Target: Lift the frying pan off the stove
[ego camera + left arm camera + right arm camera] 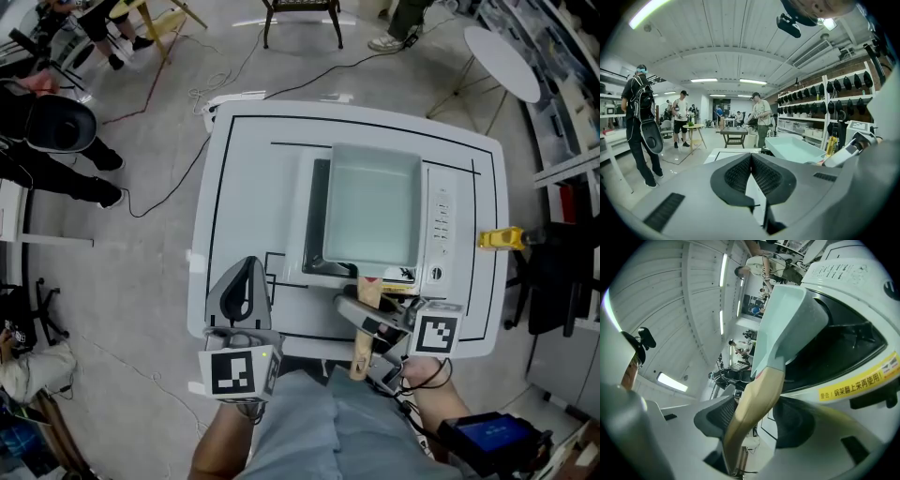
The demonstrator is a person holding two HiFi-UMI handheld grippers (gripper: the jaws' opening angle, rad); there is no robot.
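A pale green square frying pan with a wooden handle sits over the black stove top on the white table. My right gripper is shut on the handle near the table's front edge. In the right gripper view the handle runs between the jaws of my right gripper, and the pan tilts above the dark stove with a gap under it. My left gripper is shut and empty at the front left; its tips meet, and the pan lies to their right.
The stove's white control panel is right of the pan. A yellow object sits at the table's right edge. A round white table stands at the back right, a dark bench behind, people and cables at the left.
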